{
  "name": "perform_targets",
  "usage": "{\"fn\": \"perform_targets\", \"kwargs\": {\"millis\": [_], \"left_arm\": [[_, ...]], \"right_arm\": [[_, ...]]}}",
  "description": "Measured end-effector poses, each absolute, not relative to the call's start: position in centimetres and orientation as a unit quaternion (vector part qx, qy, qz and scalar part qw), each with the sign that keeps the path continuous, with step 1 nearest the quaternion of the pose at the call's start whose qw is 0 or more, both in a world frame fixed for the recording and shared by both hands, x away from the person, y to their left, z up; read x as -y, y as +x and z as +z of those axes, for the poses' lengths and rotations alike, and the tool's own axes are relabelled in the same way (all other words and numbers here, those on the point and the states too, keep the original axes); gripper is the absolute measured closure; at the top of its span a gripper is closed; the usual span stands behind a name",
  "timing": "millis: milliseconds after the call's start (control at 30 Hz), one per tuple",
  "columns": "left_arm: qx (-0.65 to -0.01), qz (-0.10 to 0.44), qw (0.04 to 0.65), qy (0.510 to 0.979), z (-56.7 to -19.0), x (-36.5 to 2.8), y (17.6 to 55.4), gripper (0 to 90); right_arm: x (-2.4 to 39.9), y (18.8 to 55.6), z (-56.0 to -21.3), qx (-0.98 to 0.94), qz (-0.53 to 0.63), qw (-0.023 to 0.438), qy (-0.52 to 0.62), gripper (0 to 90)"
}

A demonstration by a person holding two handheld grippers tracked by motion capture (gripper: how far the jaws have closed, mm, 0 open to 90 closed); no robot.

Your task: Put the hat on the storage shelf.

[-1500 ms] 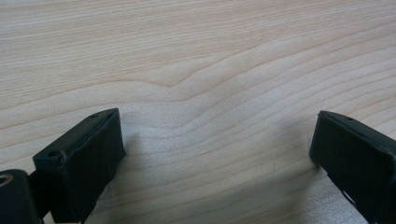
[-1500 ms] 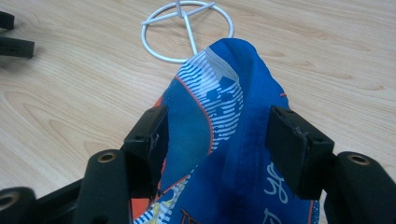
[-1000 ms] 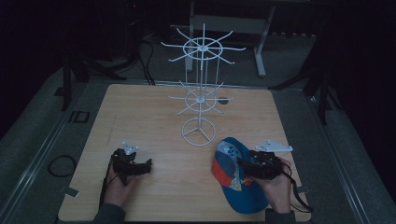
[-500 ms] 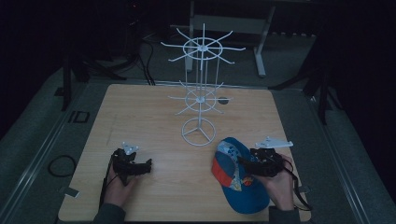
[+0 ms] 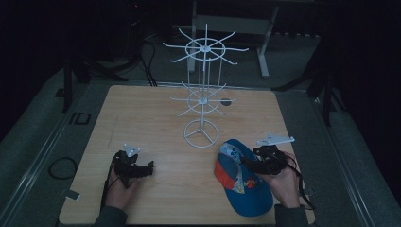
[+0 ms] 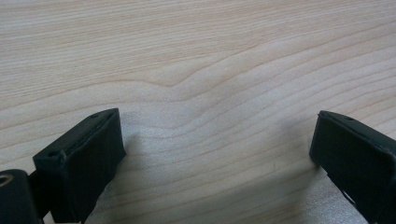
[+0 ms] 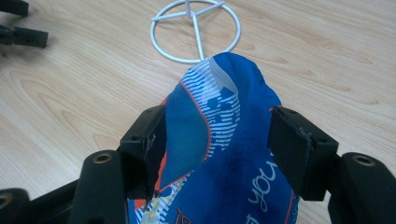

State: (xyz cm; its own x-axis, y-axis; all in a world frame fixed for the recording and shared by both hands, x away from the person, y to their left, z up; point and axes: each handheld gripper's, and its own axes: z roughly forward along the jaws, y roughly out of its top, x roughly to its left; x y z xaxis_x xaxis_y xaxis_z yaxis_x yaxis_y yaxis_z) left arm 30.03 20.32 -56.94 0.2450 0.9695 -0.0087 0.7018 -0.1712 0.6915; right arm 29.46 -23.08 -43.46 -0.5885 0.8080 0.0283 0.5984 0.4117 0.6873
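Wooden table (image 5: 156,113) seen from above, with the person's two hands entering from the near edge. The right gripper (image 5: 251,163) lies over a blue baseball cap (image 5: 246,182), which rests on the table near its front right corner, just in front of the ring base of a white wire display rack (image 5: 202,101); the cap carries orange trim, a white-striped panel and white lettering. In the right gripper view, the right gripper (image 7: 217,135) has its two black jaws standing wide on either side of a raised fold of the cap (image 7: 224,140): the left jaw sits against the fabric, while the right jaw lies at the fold's edge, and whether it presses cannot be told. The jaws have not clenched on the cloth; they are spread and the fold stands between them. The rack's ring base (image 7: 195,30) lies on the wood just beyond the cap's far tip. The left gripper (image 5: 150,166) rests on the table at the front left, well apart from the cap. In the left gripper view its jaws are released, standing far apart over bare wood grain (image 6: 201,84) with nothing between them. The rack stands upright at mid-table with two tiers of radiating hooks.
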Motion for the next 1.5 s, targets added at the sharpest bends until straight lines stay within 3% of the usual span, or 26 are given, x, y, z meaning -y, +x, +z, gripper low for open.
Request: {"fn": "perform_targets", "kwargs": {"millis": [1500], "left_arm": [[-0.573, 0.226, 0.298, 0.73, -56.9, -20.3, 30.0, 3.4]], "right_arm": [[21.7, 33.6, -43.7, -0.853, 0.284, 0.135, 0.416, 34.9]]}}
